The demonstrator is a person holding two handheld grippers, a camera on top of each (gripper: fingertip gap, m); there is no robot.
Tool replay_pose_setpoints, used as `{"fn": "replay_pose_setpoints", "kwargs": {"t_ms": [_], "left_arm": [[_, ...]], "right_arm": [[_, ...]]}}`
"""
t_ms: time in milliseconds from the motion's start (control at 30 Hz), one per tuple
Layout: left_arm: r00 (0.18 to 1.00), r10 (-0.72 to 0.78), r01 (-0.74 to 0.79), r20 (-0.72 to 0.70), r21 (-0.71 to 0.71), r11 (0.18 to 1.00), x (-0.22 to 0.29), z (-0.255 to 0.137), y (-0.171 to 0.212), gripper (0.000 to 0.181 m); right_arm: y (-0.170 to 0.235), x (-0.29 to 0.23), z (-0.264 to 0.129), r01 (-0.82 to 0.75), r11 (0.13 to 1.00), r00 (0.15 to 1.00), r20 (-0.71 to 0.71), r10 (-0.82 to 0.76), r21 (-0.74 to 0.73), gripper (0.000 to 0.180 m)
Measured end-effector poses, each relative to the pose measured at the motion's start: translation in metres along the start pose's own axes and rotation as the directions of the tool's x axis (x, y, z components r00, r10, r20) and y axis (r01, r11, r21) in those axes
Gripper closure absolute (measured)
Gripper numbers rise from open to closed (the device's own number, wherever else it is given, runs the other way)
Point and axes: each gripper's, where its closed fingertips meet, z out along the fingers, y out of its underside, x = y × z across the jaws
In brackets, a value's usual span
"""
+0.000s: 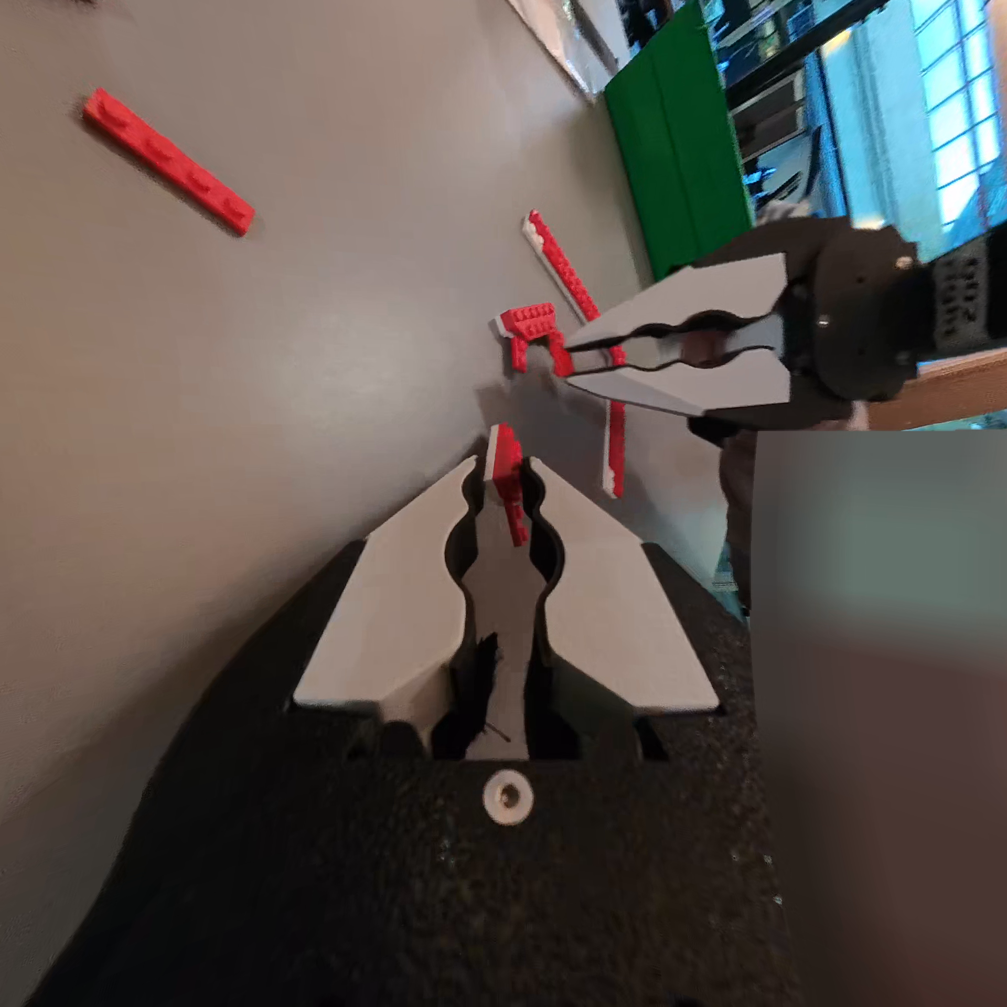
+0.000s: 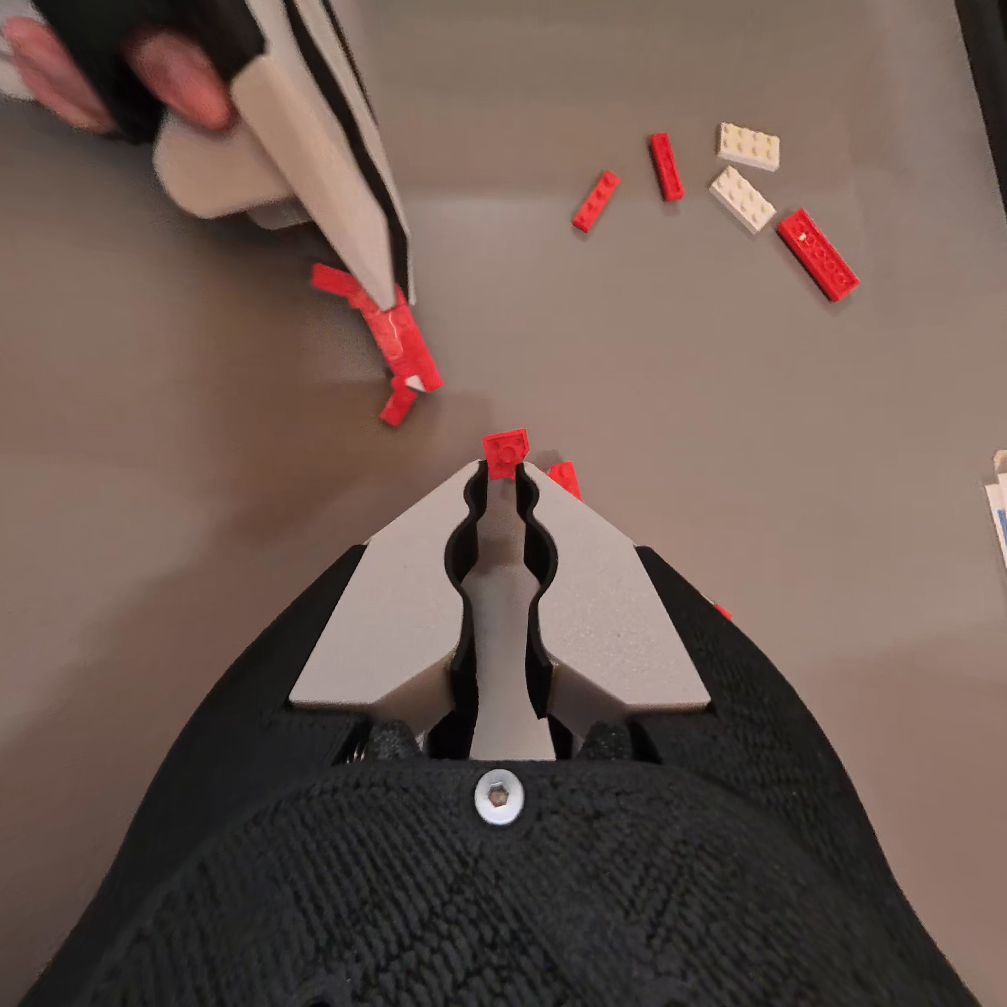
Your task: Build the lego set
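My left gripper (image 1: pixel 504 463) is shut on a small red and white lego assembly (image 1: pixel 508 482) and holds it above the grey table (image 1: pixel 272 381). In the right wrist view it comes in from the upper left (image 2: pixel 395 299), with the assembly (image 2: pixel 403 349) hanging from its tips. My right gripper (image 2: pixel 500 468) is shut on a small red plate (image 2: pixel 507 451) at its tips. It also shows in the left wrist view (image 1: pixel 566 359), close to the right of a red and white sub-assembly (image 1: pixel 526 329). The two grippers' tips are near each other but apart.
A long red plate (image 1: pixel 169 161) lies far left. Two long red and white strips (image 1: pixel 561 267) (image 1: pixel 613 447) lie near the grippers. Loose red bricks (image 2: pixel 596 200) (image 2: pixel 817 253) and white bricks (image 2: pixel 749 146) lie at the upper right. A green panel (image 1: pixel 675 163) stands beyond the table. Paper (image 2: pixel 1000 501) lies at the right edge. My hands' fingertips stand some 7 cm from each other.
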Motion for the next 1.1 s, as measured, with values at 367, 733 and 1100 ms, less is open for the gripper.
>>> {"fn": "replay_pose_setpoints", "kwargs": {"t_ms": [367,733,1100], "left_arm": [[0.958,0.121,-0.134,0.259,0.03,0.991,-0.017,-0.007,-0.005,0.147],[0.9,0.434,-0.424,0.022,0.265,0.866,0.076,-0.001,-0.009,0.147],[0.891,0.447,-0.406,-0.079,0.301,0.863,0.084,0.001,-0.006,0.179]], "right_arm": [[-0.005,-0.029,-0.012,0.118,0.986,0.992,0.018,-0.121,0.115,0.172],[-0.039,-0.035,-0.038,0.599,0.77,0.788,-0.334,-0.517,0.219,0.172],[-0.05,-0.047,-0.048,0.577,0.773,0.809,-0.313,-0.497,0.264,0.17]]}}
